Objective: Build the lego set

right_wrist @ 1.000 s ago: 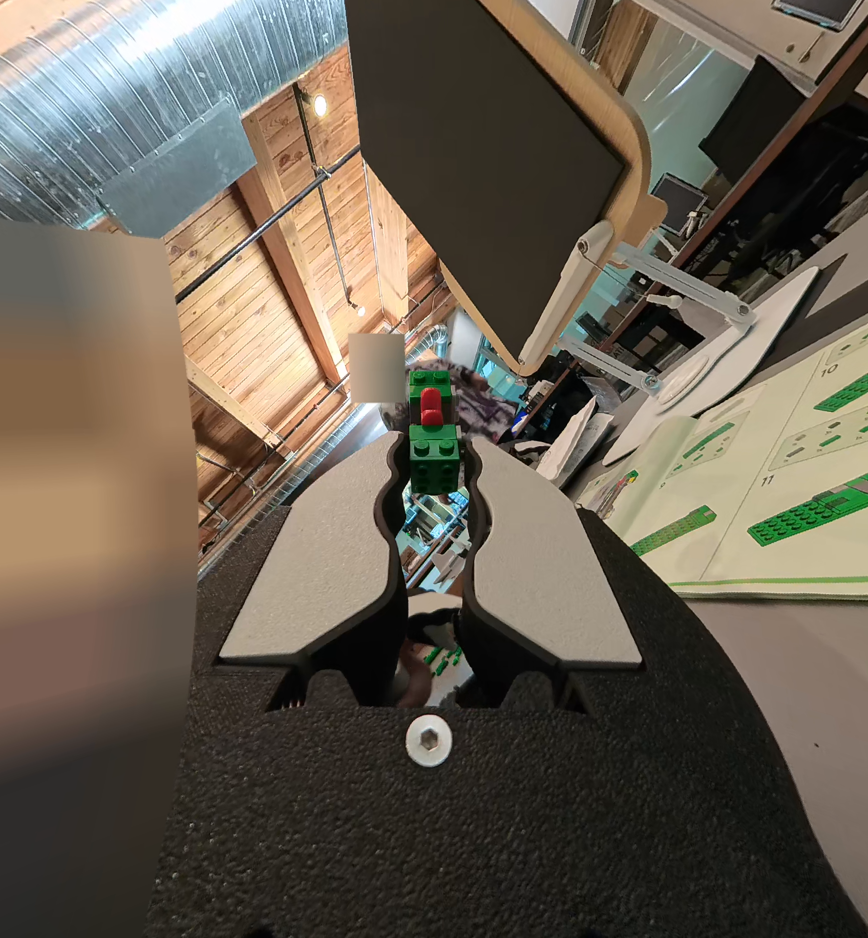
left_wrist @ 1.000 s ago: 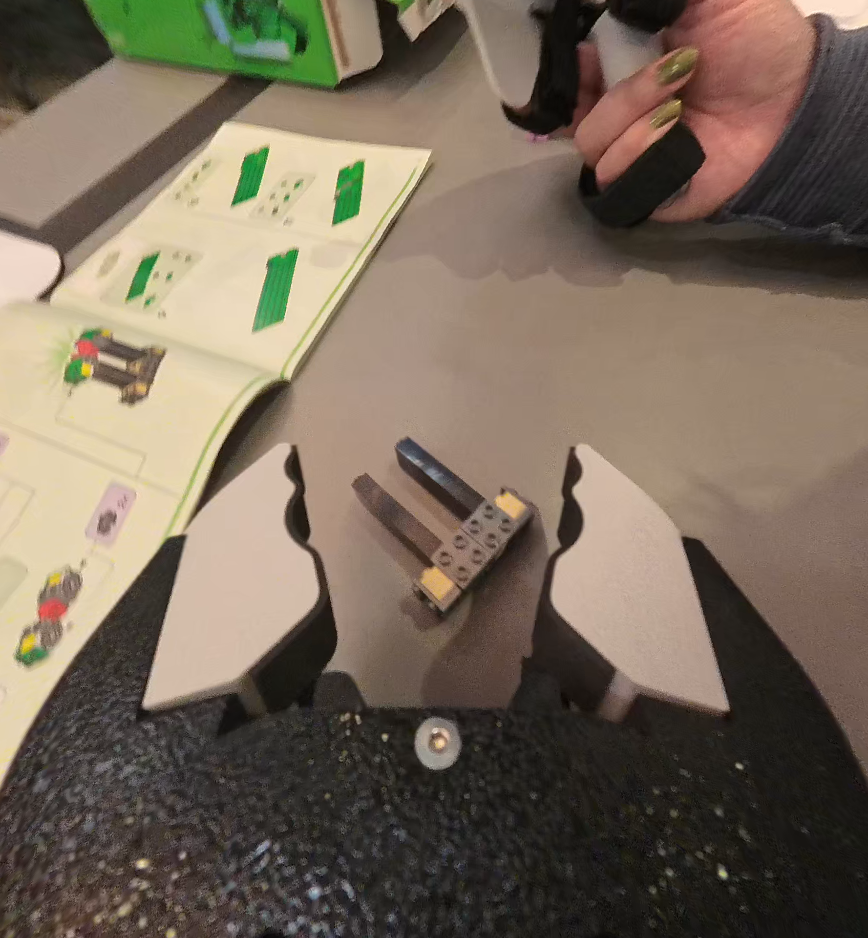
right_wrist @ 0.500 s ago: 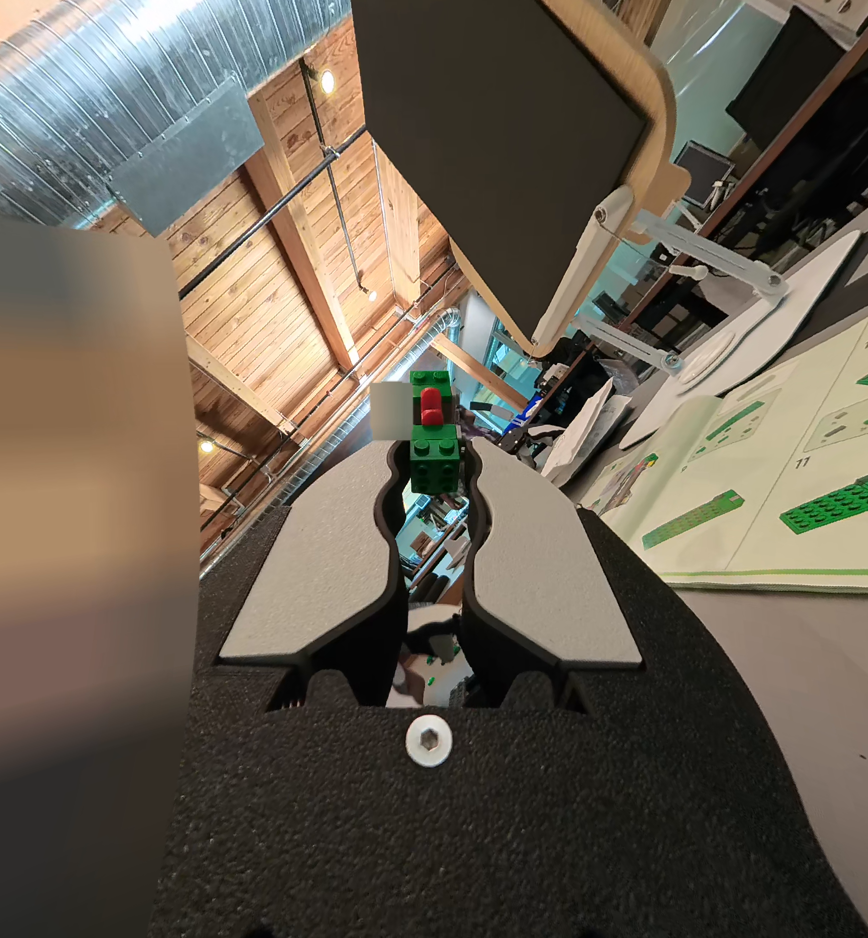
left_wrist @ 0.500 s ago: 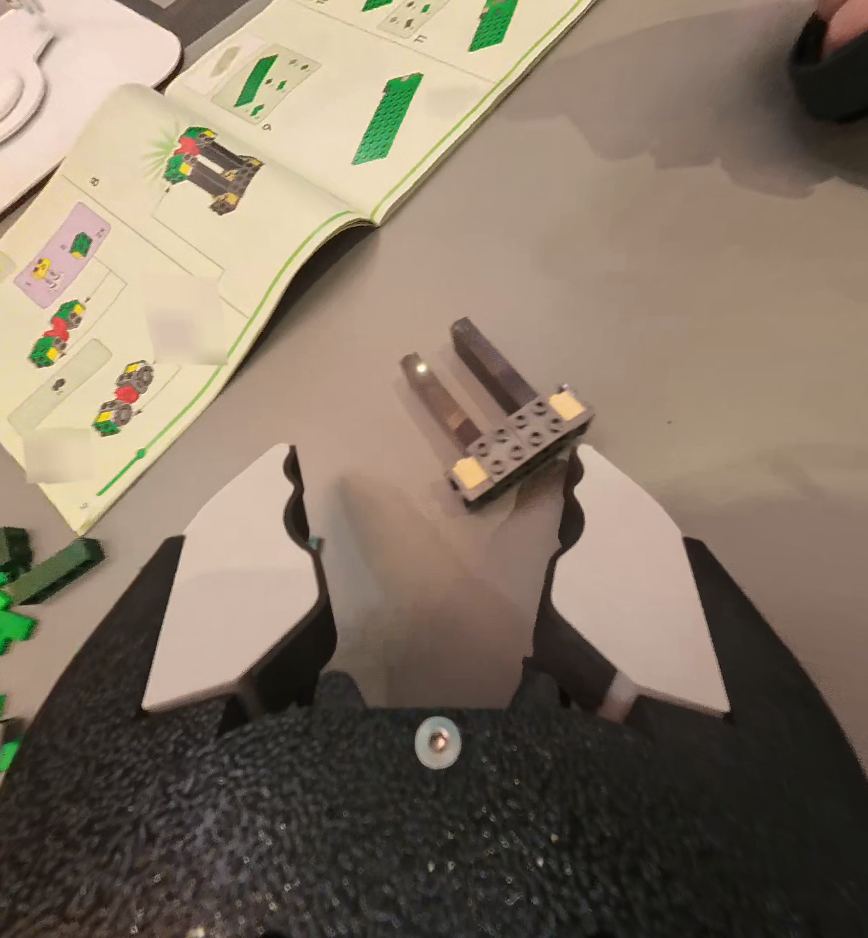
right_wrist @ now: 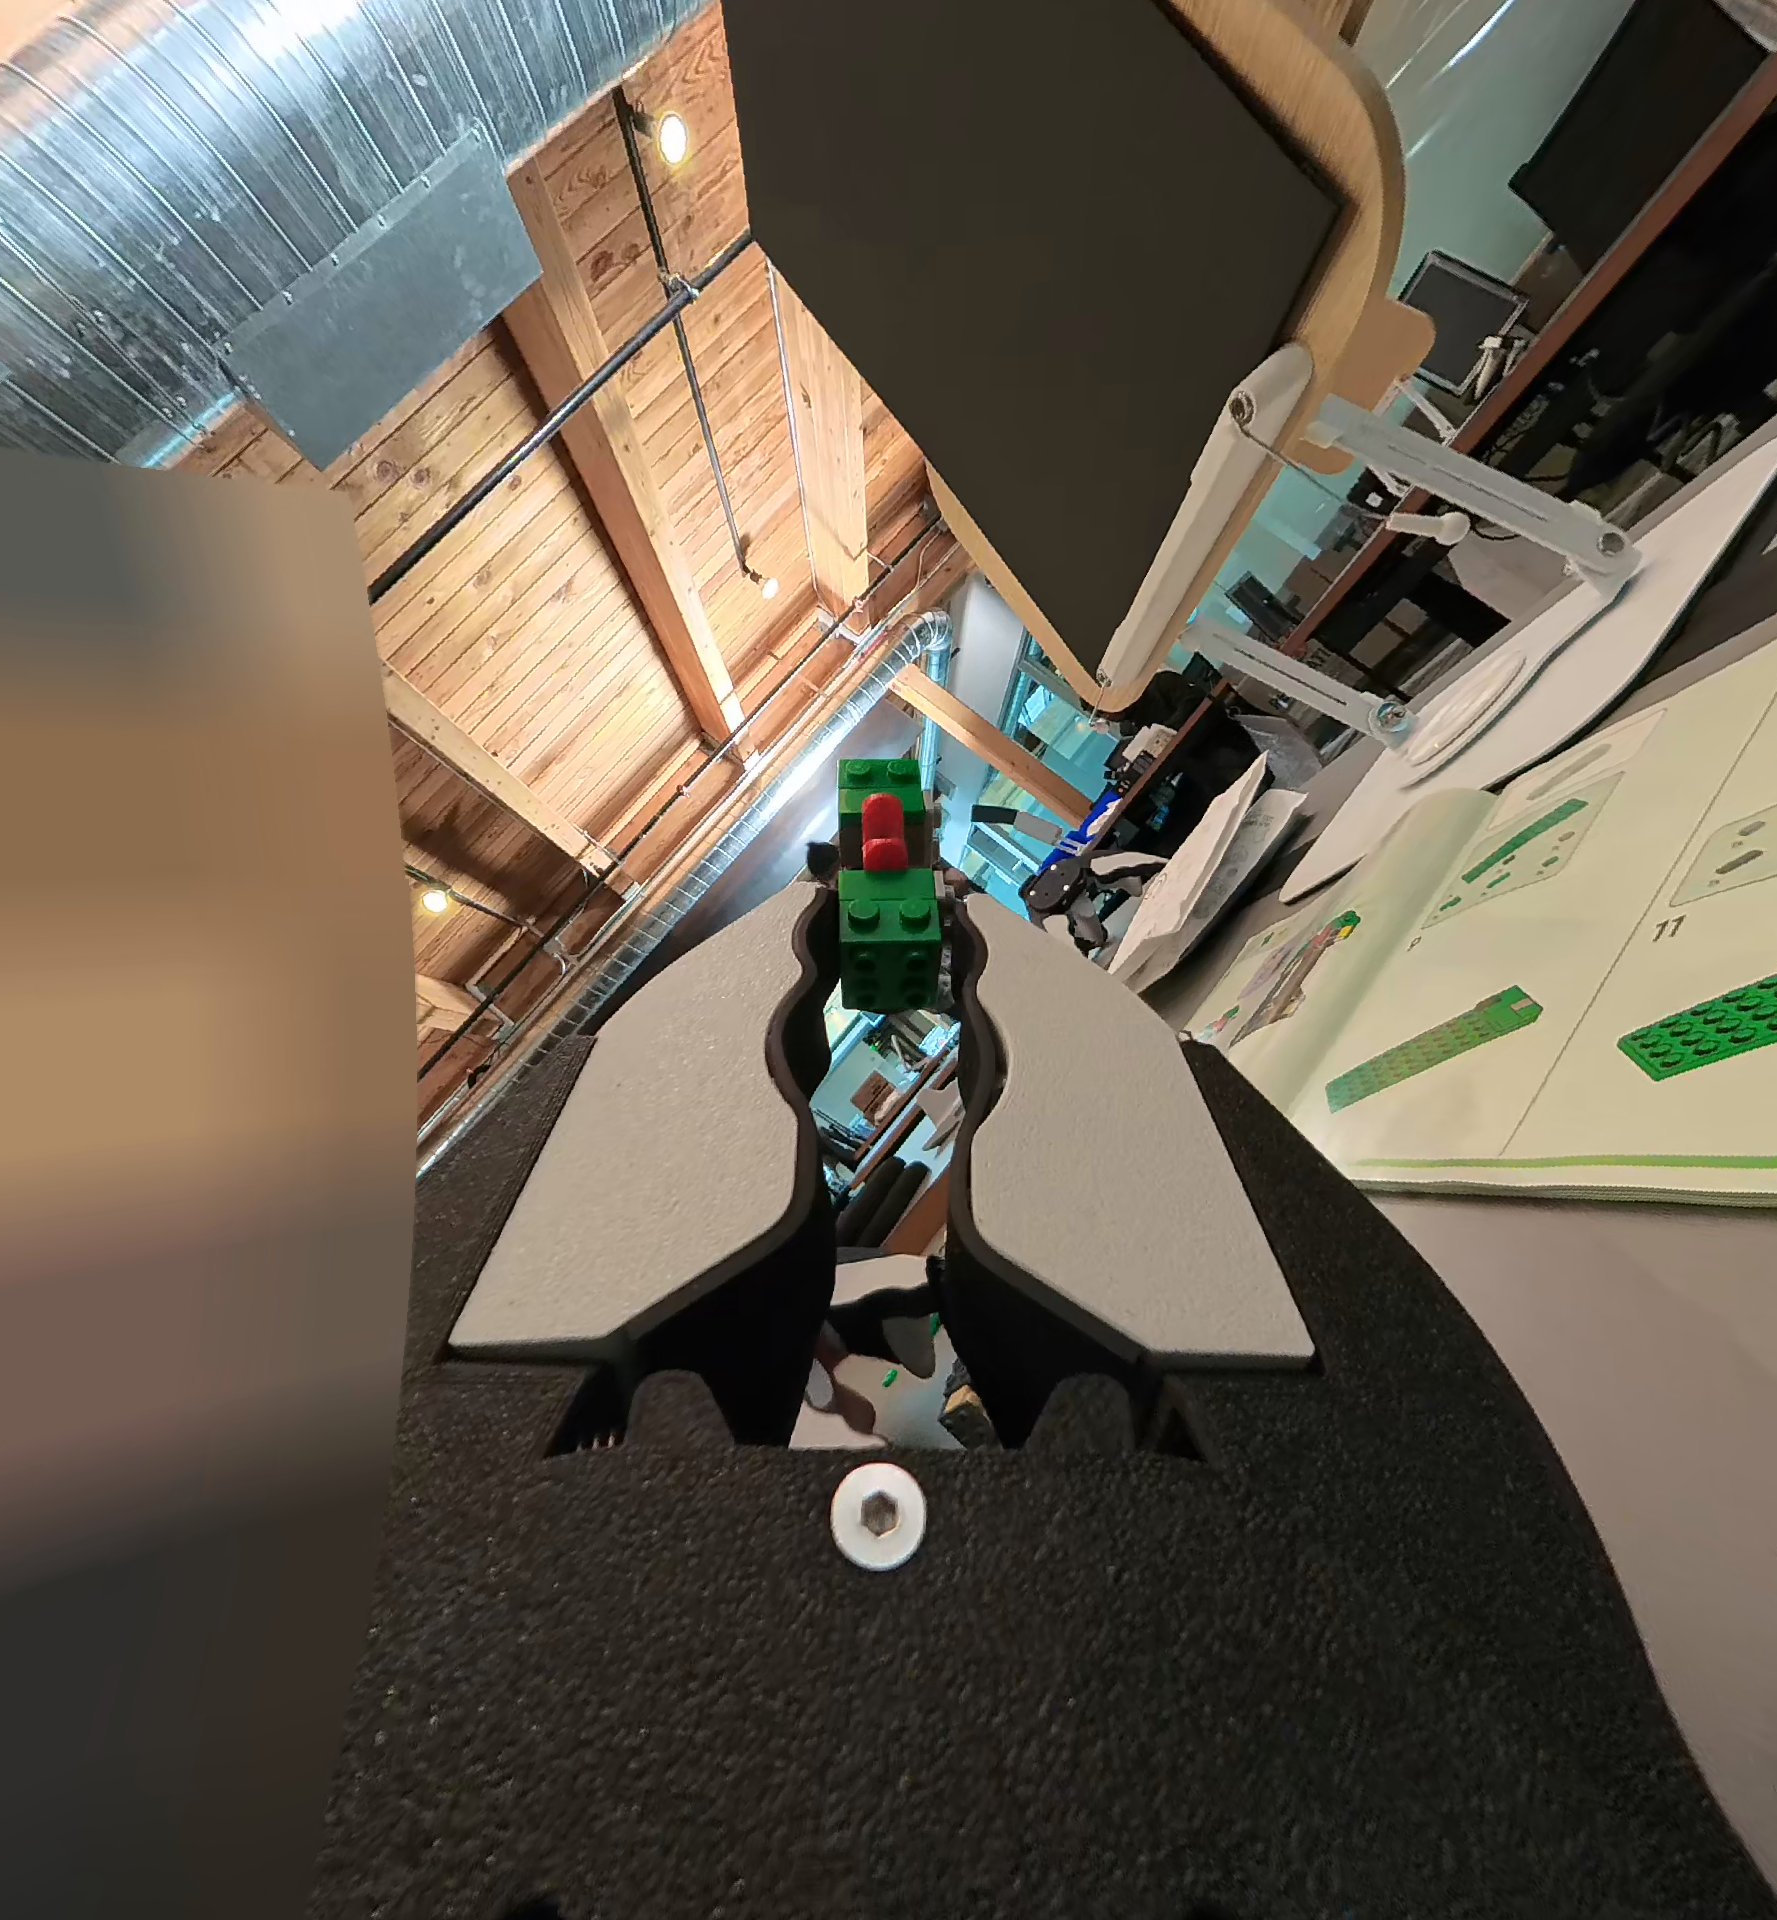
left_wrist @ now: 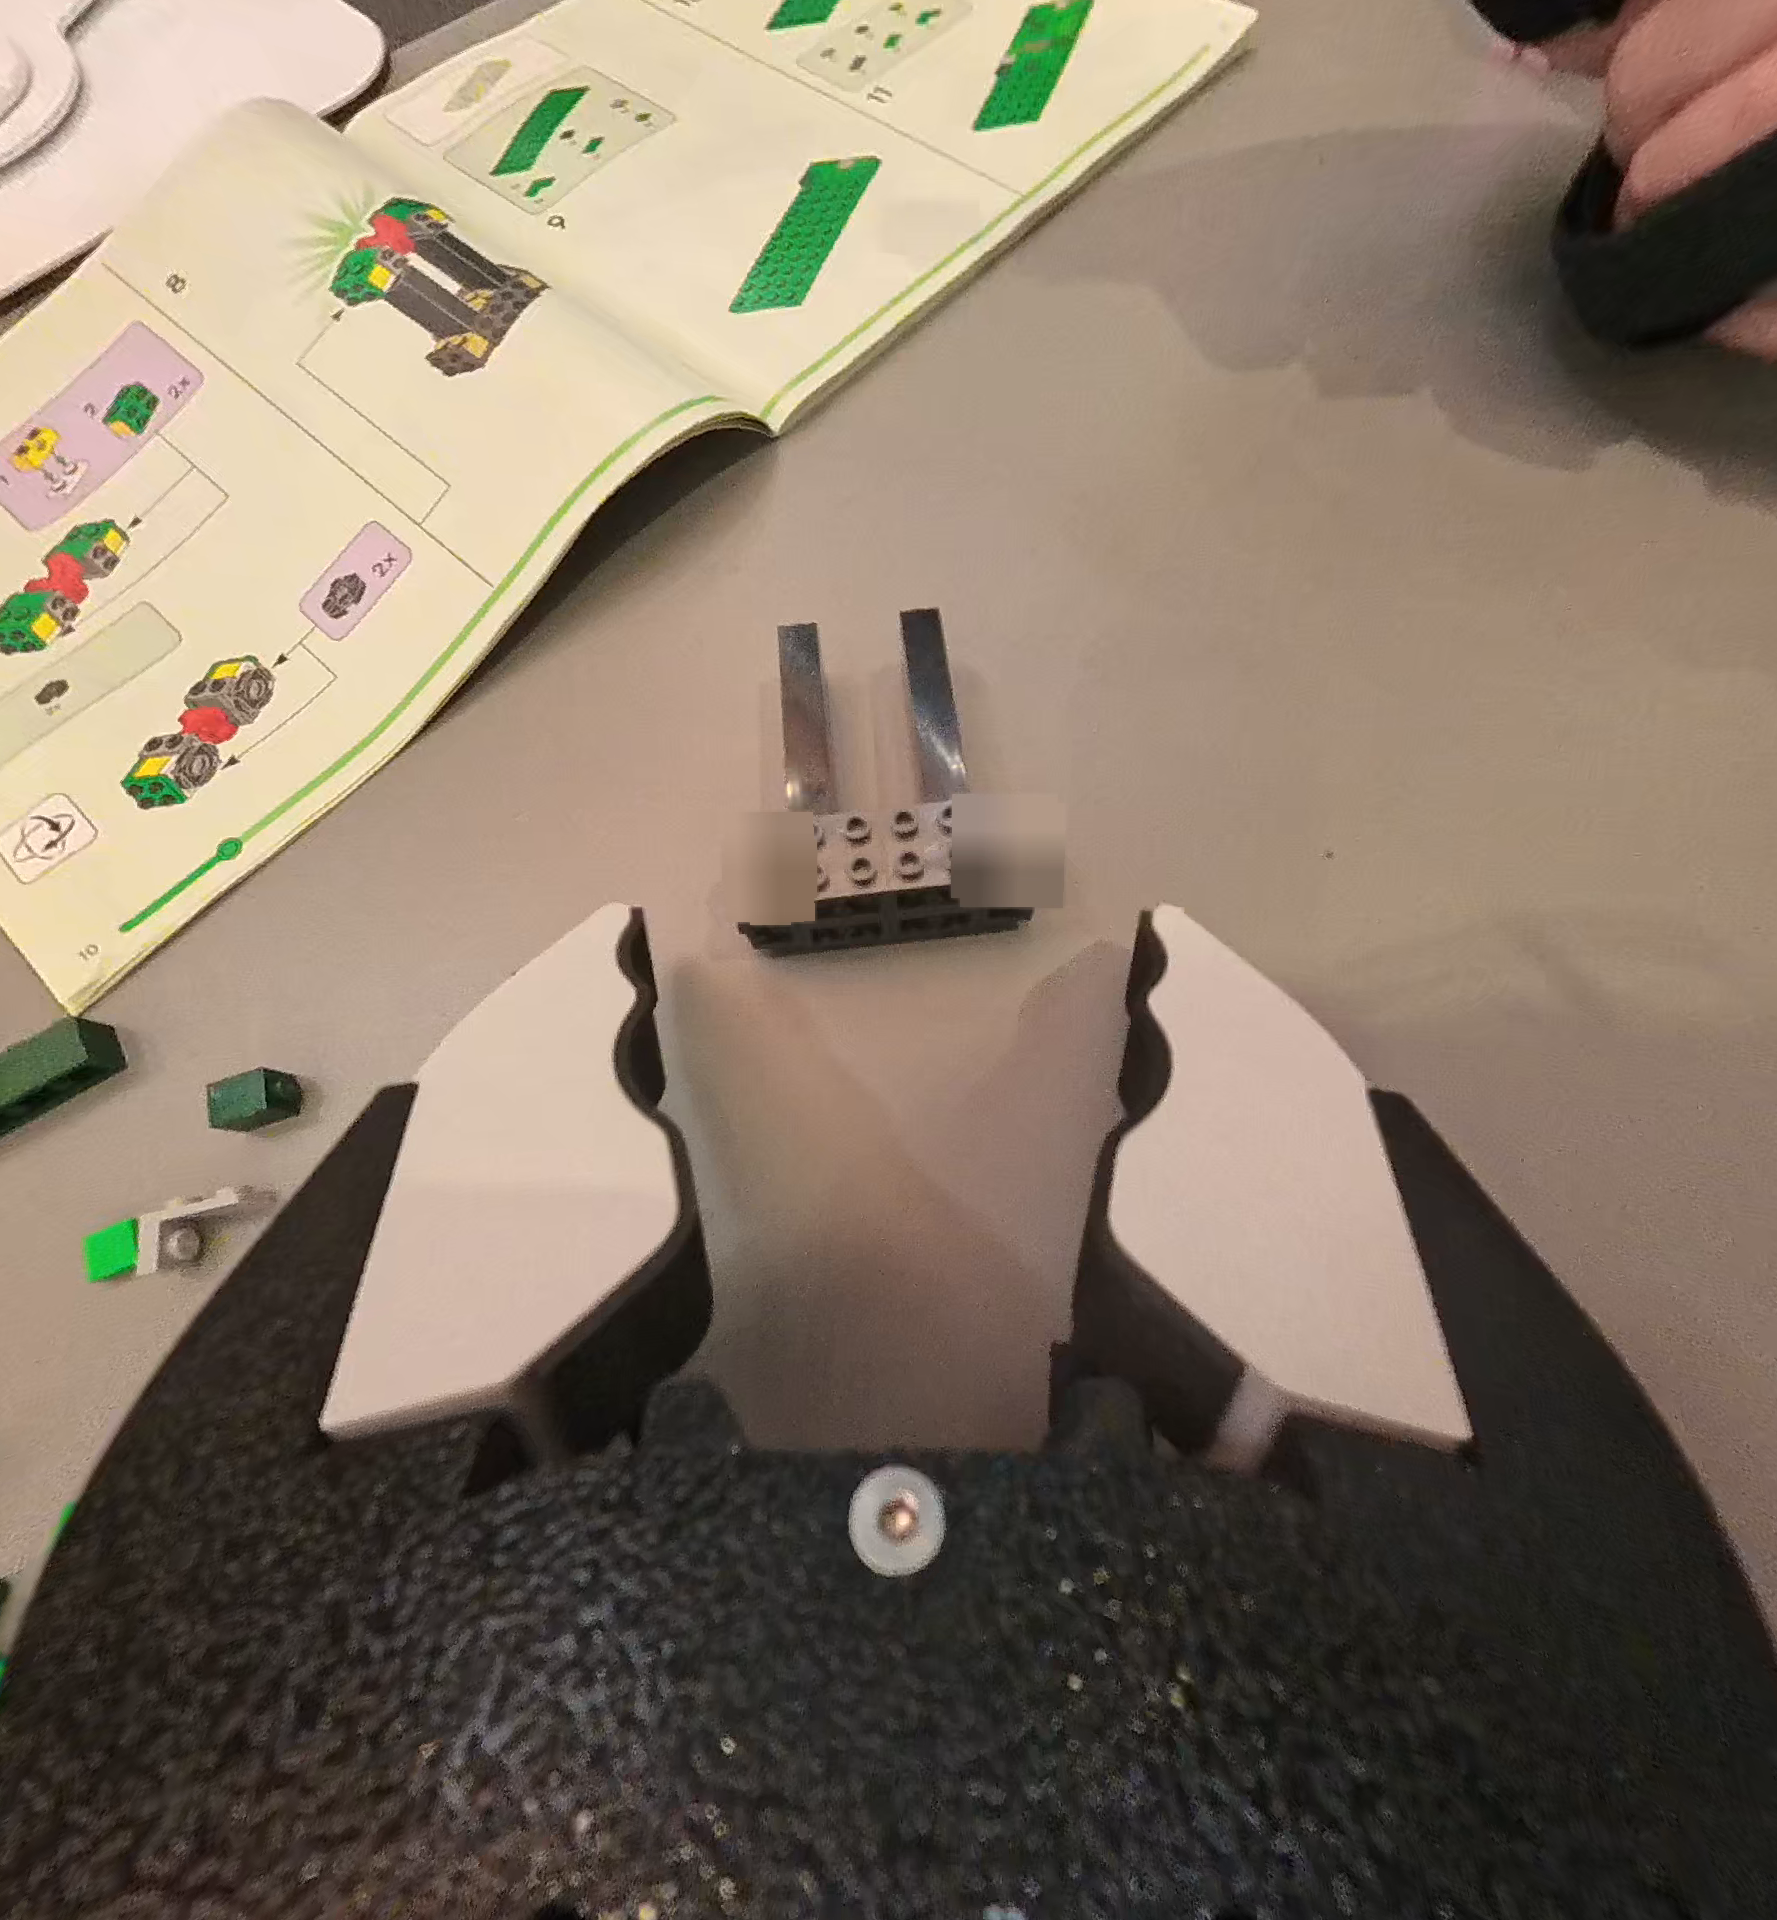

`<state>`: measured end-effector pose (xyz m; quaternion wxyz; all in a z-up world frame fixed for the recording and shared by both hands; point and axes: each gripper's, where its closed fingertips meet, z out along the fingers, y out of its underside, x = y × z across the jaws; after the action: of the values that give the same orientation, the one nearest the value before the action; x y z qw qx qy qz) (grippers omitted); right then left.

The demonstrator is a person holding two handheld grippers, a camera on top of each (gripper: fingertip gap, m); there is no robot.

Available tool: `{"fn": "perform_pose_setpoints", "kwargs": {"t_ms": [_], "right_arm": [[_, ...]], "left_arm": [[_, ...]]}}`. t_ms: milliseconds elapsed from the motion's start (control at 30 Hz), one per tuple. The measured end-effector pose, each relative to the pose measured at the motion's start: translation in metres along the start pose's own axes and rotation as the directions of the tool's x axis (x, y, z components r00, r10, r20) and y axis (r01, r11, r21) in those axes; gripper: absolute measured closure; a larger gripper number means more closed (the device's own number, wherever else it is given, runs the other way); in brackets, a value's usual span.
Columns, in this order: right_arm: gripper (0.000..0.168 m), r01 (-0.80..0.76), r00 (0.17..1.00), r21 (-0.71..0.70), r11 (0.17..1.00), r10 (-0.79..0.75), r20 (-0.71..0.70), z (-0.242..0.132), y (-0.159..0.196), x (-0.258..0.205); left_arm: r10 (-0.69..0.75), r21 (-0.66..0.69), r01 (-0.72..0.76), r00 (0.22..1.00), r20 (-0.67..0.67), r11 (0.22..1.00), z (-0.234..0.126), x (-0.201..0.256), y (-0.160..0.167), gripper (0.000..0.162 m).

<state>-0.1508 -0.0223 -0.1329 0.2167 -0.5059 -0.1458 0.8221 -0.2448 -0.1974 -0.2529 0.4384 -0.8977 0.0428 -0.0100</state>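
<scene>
A dark grey lego piece [left_wrist: 882, 831] with two long prongs lies on the grey table, just beyond my left gripper [left_wrist: 889, 925]. The left gripper is open and empty, its fingertips either side of the piece's near end. My right gripper [right_wrist: 889, 935] is shut on a small green and red lego assembly [right_wrist: 886, 904] and holds it up in the air, tilted toward the ceiling. The hand holding the right gripper [left_wrist: 1715, 197] shows at the top right of the left wrist view.
An open instruction booklet [left_wrist: 427, 343] lies at the left and far side; it also shows in the right wrist view [right_wrist: 1590, 987]. Loose green bricks [left_wrist: 22, 1081] and a small grey and green piece [left_wrist: 167, 1236] lie at the left. A white pad [left_wrist: 84, 135] lies beyond. Tip to tip, the grippers are about 25 cm apart.
My left gripper has drawn back and turned, so the grey pronged piece now sits straight ahead of the fingertips. The right gripper holds its green assembly almost still.
</scene>
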Motion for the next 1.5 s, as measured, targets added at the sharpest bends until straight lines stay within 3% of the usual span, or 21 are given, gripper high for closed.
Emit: {"fn": "perform_pose_setpoints", "kwargs": {"t_ms": [200, 500, 667, 833, 1033, 1267, 1500], "right_arm": [[0.149, -0.003, 1.0, -0.018, 1.0, 0.003, 0.0, 0.002, 0.006, 0.001], [0.149, -0.011, 1.0, -0.039, 0.999, 0.011, 0.001, 0.005, 0.012, 0.002], [0.149, -0.018, 1.0, -0.049, 0.999, 0.018, 0.003, 0.006, 0.015, 0.003], [0.149, -0.024, 1.0, -0.056, 0.998, 0.024, 0.003, 0.006, 0.016, 0.004], [0.149, -0.035, 0.999, -0.07, 0.997, 0.035, 0.006, 0.008, 0.02, 0.004], [0.149, -0.077, 0.995, -0.122, 0.99, 0.069, -0.069, 0.011, 0.033, 0.012], [0.149, -0.219, 0.96, -0.162, 0.962, 0.182, -0.213, 0.005, 0.044, 0.034]], "left_arm": [[-0.073, 0.003, 0.073, 0.997, 0.002, 0.997, 0.008, -0.004, -0.006, 0.074], [0.001, -0.052, 0.002, 0.999, 0.053, 0.999, 0.02, -0.003, -0.006, 0.074], [-0.014, -0.055, 0.016, 0.999, 0.038, 0.998, 0.022, -0.003, -0.007, 0.079], [0.005, -0.046, -0.003, 0.999, 0.031, 0.999, 0.021, -0.001, -0.008, 0.098], [0.066, -0.03, -0.065, 0.997, 0.044, 0.997, 0.019, 0.0, -0.009, 0.099], [0.191, 0.2, -0.204, 0.978, 0.082, 0.958, 0.014, 0.006, -0.052, 0.099], [0.326, 0.373, -0.341, 0.94, 0.103, 0.863, 0.038, 0.031, -0.105, 0.099]]}}
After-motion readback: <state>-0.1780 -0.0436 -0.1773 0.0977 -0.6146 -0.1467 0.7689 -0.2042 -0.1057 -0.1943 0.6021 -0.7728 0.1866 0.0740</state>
